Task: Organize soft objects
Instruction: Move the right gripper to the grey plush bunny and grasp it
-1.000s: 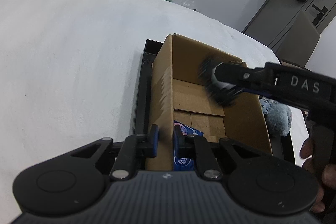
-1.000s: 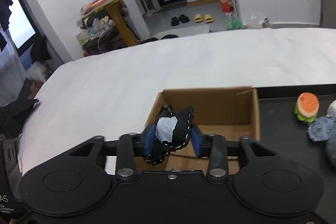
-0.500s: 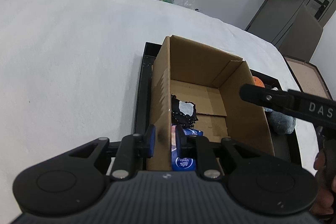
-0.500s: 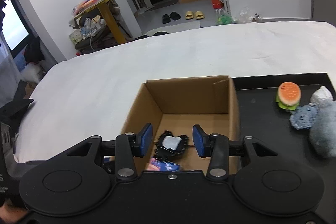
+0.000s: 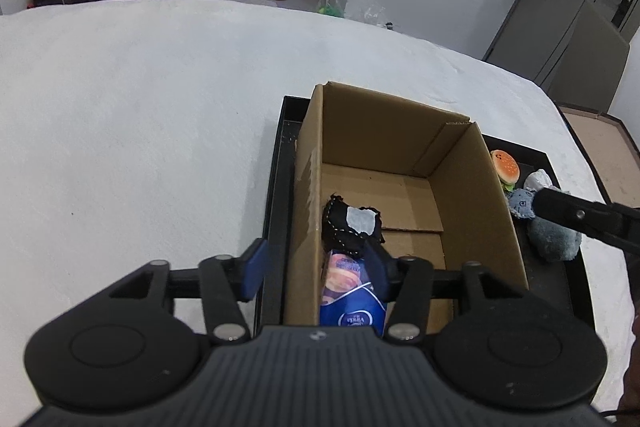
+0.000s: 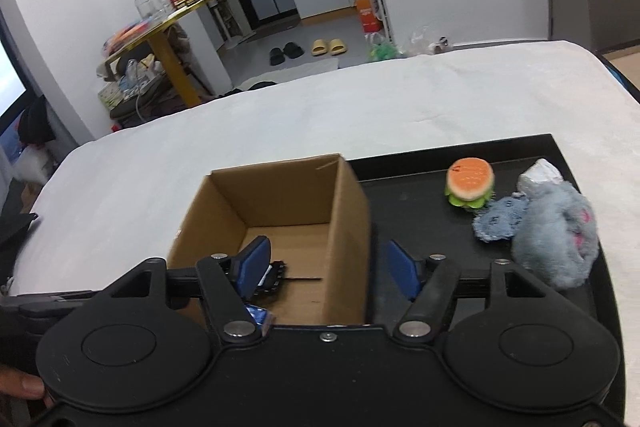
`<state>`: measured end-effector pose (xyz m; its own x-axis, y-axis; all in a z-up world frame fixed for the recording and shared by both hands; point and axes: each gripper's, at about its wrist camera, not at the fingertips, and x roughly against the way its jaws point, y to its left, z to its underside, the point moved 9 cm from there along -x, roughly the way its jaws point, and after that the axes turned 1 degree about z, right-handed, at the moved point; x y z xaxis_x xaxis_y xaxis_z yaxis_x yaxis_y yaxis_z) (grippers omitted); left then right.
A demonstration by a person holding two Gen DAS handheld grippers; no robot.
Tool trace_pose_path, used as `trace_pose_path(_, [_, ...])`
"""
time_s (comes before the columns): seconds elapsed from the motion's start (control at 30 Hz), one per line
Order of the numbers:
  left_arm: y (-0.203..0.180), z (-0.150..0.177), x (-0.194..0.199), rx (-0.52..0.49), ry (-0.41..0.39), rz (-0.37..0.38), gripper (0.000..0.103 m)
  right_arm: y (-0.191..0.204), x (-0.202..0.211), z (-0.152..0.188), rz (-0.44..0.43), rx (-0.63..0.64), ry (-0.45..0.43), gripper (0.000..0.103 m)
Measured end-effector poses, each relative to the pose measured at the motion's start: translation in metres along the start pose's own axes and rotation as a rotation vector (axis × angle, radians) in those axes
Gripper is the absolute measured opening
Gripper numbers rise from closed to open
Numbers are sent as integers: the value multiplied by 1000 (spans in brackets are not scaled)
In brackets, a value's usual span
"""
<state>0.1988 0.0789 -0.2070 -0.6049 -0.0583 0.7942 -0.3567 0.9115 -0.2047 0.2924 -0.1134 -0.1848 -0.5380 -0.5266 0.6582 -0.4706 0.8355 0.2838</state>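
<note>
An open cardboard box [image 5: 400, 131] stands on a black tray [image 5: 276, 187]. Inside it lie a black-and-white stitched pouch [image 5: 352, 223] and a blue tissue pack [image 5: 352, 303]. My left gripper [image 5: 316, 265] straddles the box's left wall; its jaws are opening and the pads stand off the cardboard. My right gripper [image 6: 327, 267] hangs over the box's right wall [image 6: 348, 227], jaws opening, nothing pressed between them. One of its fingers [image 5: 560, 205] shows in the left wrist view. On the tray right of the box sit a burger plush [image 6: 470, 181], a blue fabric piece [image 6: 496, 219] and a grey-blue plush [image 6: 556, 231].
The tray [image 6: 400, 203] lies on a white cloth-covered table [image 5: 140, 127]. A small white object [image 6: 538, 177] rests behind the grey-blue plush. A hand's fingers [image 6: 20, 385] show at the lower left of the right wrist view.
The right gripper let the black-and-white pouch fall into the box, opened wider and moved right toward the plush toys. The left gripper, earlier shut on the box's left wall, has opened.
</note>
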Motion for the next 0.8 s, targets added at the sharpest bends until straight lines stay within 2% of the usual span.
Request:
trace_pose_path(0.13, [0, -2, -1, 1, -2, -23, 60, -13, 3, 1, 19, -4, -8, 71])
trace_pose_path(0.47, [-4, -7, -4, -8, -5, -63, 65, -48, 11, 2, 96, -25, -42, 88])
trace_pose_path(0.63, [-11, -9, -4, -38, -11, -72, 69, -69, 13, 8, 171, -28, -53, 97])
trace_pose_path(0.8, [-16, -7, -10, -56, 2, -91, 70, -92, 9, 15, 211, -63, -57, 100])
